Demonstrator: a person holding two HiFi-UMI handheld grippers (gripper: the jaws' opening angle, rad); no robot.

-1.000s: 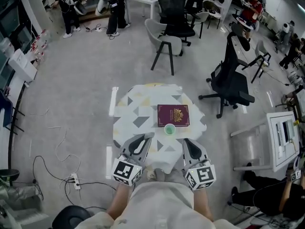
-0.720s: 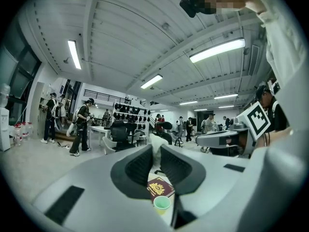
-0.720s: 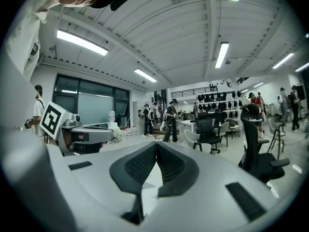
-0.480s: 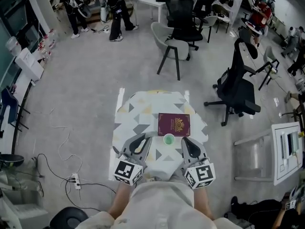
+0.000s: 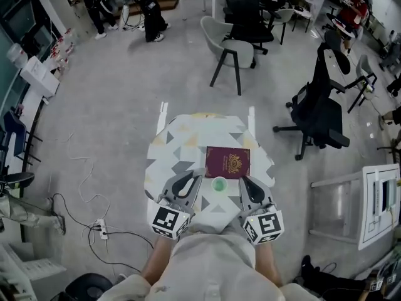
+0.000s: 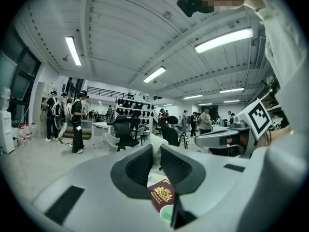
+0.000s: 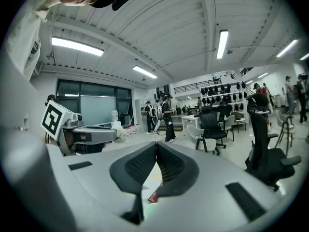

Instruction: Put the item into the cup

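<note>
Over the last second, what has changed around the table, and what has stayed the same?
The left gripper and right gripper moved forward over the table, so the green cup, earlier ahead of their tips, now sits between them. Nothing was grasped; both stay shut. Cup and maroon booklet stayed put.

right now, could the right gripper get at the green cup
Probably yes. The green cup stands in the open just ahead and to the left of the right gripper, with nothing between them. Its jaws are together, so they would need to open first.
</note>
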